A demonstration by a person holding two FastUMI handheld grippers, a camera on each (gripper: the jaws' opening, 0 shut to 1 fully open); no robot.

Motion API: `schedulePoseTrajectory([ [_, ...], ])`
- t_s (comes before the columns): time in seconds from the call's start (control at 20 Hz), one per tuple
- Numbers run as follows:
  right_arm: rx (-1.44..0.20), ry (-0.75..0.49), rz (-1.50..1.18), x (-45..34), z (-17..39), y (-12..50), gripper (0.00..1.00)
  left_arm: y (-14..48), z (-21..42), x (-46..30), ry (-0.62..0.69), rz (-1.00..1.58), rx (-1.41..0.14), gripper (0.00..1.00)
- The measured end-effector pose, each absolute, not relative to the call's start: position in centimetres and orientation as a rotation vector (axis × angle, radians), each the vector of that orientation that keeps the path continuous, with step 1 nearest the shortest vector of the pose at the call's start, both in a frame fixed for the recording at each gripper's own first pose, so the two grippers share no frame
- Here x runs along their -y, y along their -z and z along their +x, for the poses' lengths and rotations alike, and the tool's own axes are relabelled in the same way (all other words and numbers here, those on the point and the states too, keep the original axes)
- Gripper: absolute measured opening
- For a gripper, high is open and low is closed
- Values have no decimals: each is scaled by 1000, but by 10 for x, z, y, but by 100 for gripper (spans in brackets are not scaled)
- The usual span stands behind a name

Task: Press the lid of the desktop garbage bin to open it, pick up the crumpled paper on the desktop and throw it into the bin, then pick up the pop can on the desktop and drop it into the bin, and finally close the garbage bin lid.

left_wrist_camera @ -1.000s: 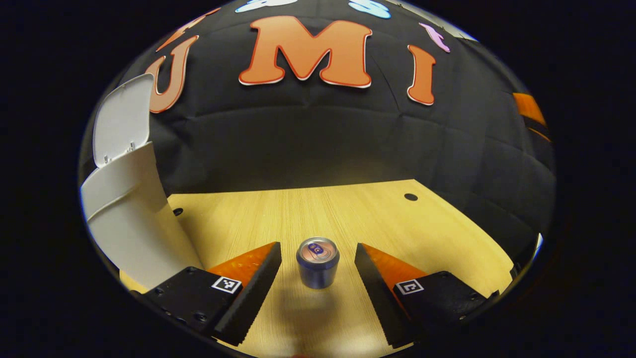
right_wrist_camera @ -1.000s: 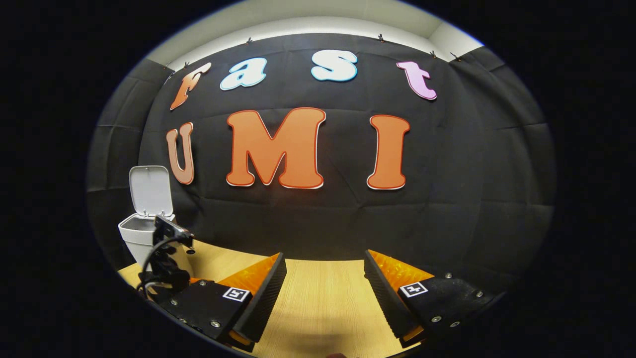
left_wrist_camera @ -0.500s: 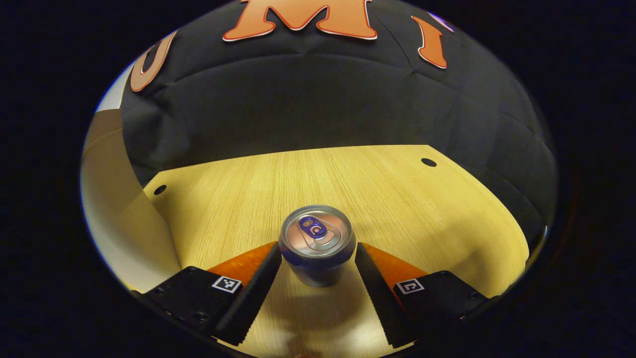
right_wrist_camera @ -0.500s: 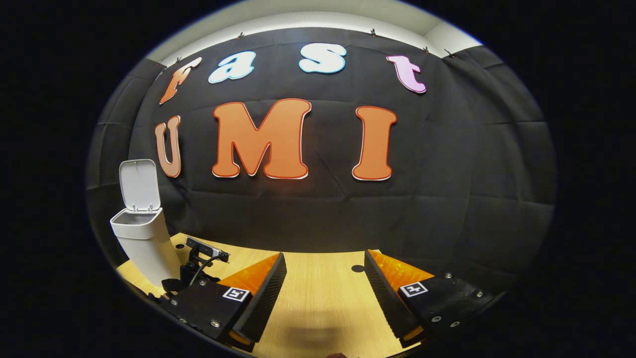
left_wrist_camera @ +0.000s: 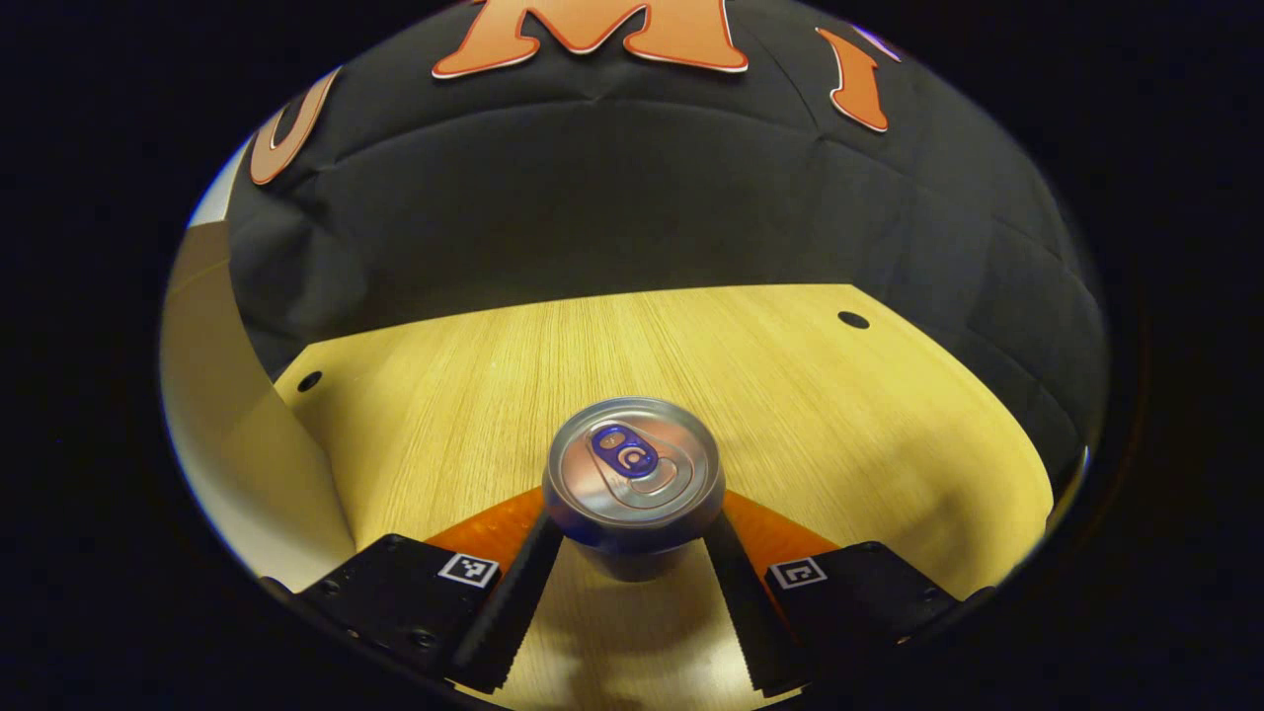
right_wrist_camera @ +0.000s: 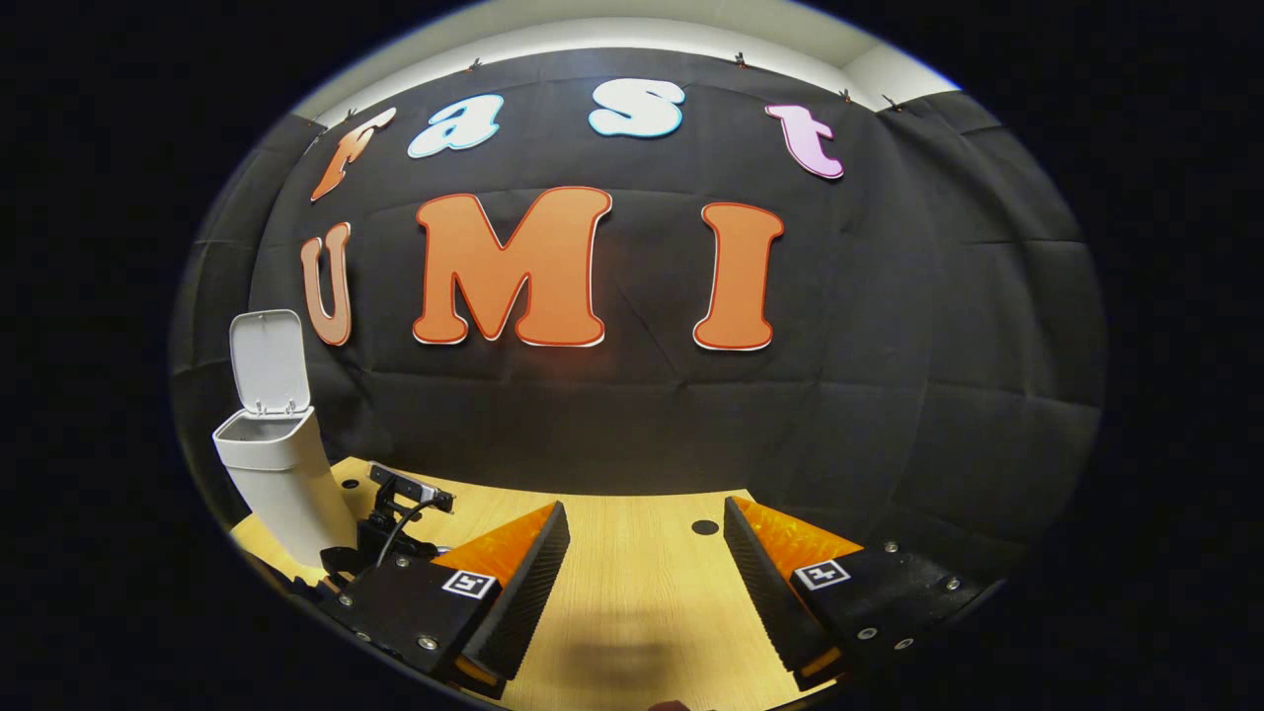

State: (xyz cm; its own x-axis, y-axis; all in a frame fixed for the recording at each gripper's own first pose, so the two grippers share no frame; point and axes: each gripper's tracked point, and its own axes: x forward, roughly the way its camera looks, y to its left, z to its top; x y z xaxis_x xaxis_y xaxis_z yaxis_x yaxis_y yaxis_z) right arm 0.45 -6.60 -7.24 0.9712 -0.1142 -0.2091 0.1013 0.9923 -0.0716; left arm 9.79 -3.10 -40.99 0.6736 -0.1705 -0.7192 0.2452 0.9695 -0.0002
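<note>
the short silver-topped aluminium pop can with a blue pull tab (left_wrist_camera: 633, 472) stands upright on the pale wooden desktop (left_wrist_camera: 790, 395), its long axis vertical, sitting squarely between the two fingers of the left gripper (left_wrist_camera: 632, 553). in the left gripper view the fingers flank the can wall on either side and look to be touching it just below the rim, but the can's wide top hides the contact lines, so i cannot tell whether they are truly pressing or only closing in. the grasp looks centred, so the coming move should be a firm squeeze and a straight lift. the white plastic desktop garbage bin (right_wrist_camera: 281, 474) stands at the desk's left, close to this gripper, with its white hinged lid (right_wrist_camera: 267, 360) raised and the mouth open; its pale side wall also fills the left edge of the left gripper view. the carry is short and leftward, and the can must clear the bin's rim. the right gripper (right_wrist_camera: 642, 583) hovers over bare desk well to the right, fingers apart and holding nothing. the desk beyond the can is open, with only small dark holes (left_wrist_camera: 852, 320) near its back edge.
</note>
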Motion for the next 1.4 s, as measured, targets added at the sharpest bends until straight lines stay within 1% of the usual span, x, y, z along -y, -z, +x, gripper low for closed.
schedulePoseTrajectory([
  [0.25,-207,78,-49,51,11,72,94,371,86,26,235,97,-762,84],
  [0.7,-192,17,-35,23,27,74,94,259,67,13,223,151,-510,82],
  [1.15,-174,-105,-37,-29,46,70,93,174,49,-30,119,111,-349,81],
  [1.4,-170,-169,-39,-61,53,68,94,112,40,-81,19,107,-253,81],
])
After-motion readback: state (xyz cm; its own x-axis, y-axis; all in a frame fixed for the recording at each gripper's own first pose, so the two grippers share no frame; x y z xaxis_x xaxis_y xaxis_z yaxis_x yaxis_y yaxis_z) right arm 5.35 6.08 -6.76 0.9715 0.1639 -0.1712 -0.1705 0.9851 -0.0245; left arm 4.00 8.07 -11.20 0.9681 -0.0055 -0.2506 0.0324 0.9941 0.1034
